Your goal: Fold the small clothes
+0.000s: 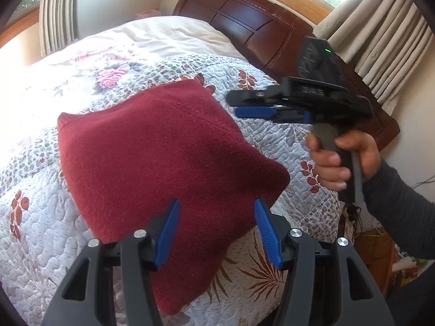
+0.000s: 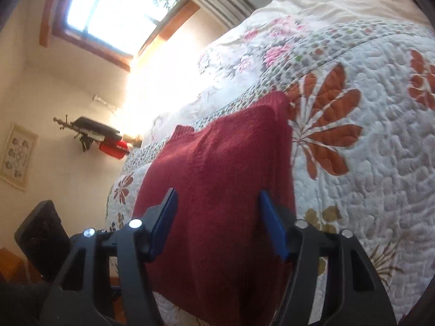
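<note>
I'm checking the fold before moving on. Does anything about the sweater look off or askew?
Nothing stands out. The red sweater lies folded into a compact block on the quilt, edges fairly even. Both the left gripper and right gripper are open and empty.

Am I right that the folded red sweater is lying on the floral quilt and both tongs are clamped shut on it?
Not quite. The red sweater does lie folded on the floral quilt, but both tongs are open and hold nothing. The left wrist view shows the left tongs spread apart, and the right wrist view shows the same for the right tongs.
</note>
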Demonstrator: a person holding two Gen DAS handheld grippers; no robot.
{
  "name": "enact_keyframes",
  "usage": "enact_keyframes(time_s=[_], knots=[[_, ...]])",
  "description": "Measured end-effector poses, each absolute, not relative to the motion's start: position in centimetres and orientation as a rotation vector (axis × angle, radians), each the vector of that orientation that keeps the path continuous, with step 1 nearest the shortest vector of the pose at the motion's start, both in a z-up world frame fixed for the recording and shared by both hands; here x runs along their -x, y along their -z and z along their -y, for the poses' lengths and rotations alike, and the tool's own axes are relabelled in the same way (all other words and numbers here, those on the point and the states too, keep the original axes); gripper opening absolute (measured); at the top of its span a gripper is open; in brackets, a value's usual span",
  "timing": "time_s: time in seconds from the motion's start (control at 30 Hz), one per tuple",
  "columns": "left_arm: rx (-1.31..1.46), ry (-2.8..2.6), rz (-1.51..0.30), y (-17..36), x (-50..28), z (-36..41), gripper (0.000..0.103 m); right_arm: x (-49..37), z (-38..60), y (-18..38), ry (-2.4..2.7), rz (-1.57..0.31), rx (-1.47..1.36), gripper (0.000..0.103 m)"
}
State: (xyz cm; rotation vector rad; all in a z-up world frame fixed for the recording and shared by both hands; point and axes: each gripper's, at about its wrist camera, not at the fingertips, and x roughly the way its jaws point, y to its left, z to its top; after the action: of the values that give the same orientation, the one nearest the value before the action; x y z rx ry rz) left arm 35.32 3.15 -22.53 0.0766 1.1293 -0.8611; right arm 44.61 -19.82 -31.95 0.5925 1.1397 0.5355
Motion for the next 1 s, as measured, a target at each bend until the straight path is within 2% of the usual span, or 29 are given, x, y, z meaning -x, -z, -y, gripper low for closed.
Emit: enact_keyframes(time_s=[0.03, 0.17, 0.27, 0.3, 0.33, 0.4, 0.43, 0.47, 0.5, 0.7, 1.0], knots=[[-0.072, 0.853, -1.127, 22.3, -35.2, -3.3, 0.058, -45.6, 19.6, 32.6, -0.513, -1.177, -0.553, 0.009], [-0.020, 0.809, -1.117, 21.7, -34.6, -4.8, 0.059, -47.6, 21.8, 33.5, -0.509, -1.184, -0.595, 0.008], [0.054, 0.759, -1.148, 22.0, -34.4, -6.6, 0.059, -47.7, 22.4, 34.1, -0.588, -1.211, -0.669, 0.016], [0.078, 0.738, -1.155, 22.0, -34.2, -7.4, 0.059, -47.8, 23.0, 33.6, -0.602, -1.199, -0.687, 0.026], [0.101, 0.717, -1.157, 21.9, -34.3, -8.2, 0.059, -47.7, 24.1, 33.1, -0.598, -1.177, -0.704, 0.049], [0.160, 0.666, -1.158, 21.8, -34.2, -10.1, 0.063, -47.7, 26.9, 32.2, -0.604, -1.131, -0.781, 0.076], [0.201, 0.635, -1.160, 21.9, -34.3, -11.3, 0.070, -48.2, 28.1, 32.7, -0.620, -1.141, -0.822, 0.076], [0.250, 0.602, -1.165, 22.1, -34.5, -12.5, 0.074, -48.8, 28.9, 33.4, -0.643, -1.170, -0.860, 0.077], [0.303, 0.574, -1.175, 22.5, -34.8, -13.6, 0.076, -49.4, 29.4, 34.3, -0.674, -1.205, -0.898, 0.083], [0.672, 0.534, -1.262, 26.1, -36.6, -17.3, 0.077, -51.7, 28.5, 38.3, -0.866, -1.355, -0.995, 0.088], [0.996, 0.588, -1.334, 32.4, -39.0, -16.6, 0.082, -53.0, 26.2, 39.2, -0.952, -1.419, -0.975, 0.092]])
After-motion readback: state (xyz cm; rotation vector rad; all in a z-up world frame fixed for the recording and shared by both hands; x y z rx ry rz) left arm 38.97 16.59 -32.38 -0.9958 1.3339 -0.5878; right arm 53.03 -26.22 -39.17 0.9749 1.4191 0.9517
